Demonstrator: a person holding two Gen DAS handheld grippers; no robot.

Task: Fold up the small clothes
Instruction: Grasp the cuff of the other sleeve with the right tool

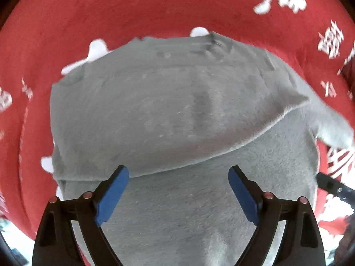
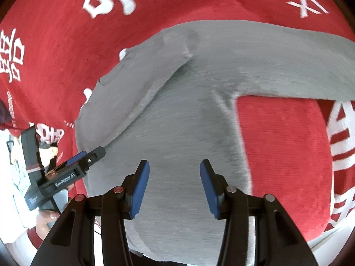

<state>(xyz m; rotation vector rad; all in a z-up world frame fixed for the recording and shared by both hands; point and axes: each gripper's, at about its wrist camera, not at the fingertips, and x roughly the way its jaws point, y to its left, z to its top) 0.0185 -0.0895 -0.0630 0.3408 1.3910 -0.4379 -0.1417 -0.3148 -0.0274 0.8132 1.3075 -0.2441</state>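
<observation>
A small grey long-sleeved garment [image 1: 177, 110] lies flat on a red cloth. One side is folded over the body, and the fold's edge runs across just beyond my left fingertips. My left gripper [image 1: 178, 170] hovers over it, pointing down, jaws wide open and empty. In the right wrist view the same garment [image 2: 188, 122] has a sleeve [image 2: 288, 66] stretched out to the right. My right gripper [image 2: 174, 164] stands open above the garment's body with nothing between its blue pads. The left gripper [image 2: 95, 153] shows at the garment's left edge, held by a hand [image 2: 48, 217].
The red cloth [image 1: 133, 11] with white printed characters covers the whole surface around the garment [image 2: 277, 144]. Part of the right gripper's black body [image 1: 332, 187] shows at the right edge of the left wrist view. White floor or clutter lies past the cloth's left edge [image 2: 13, 177].
</observation>
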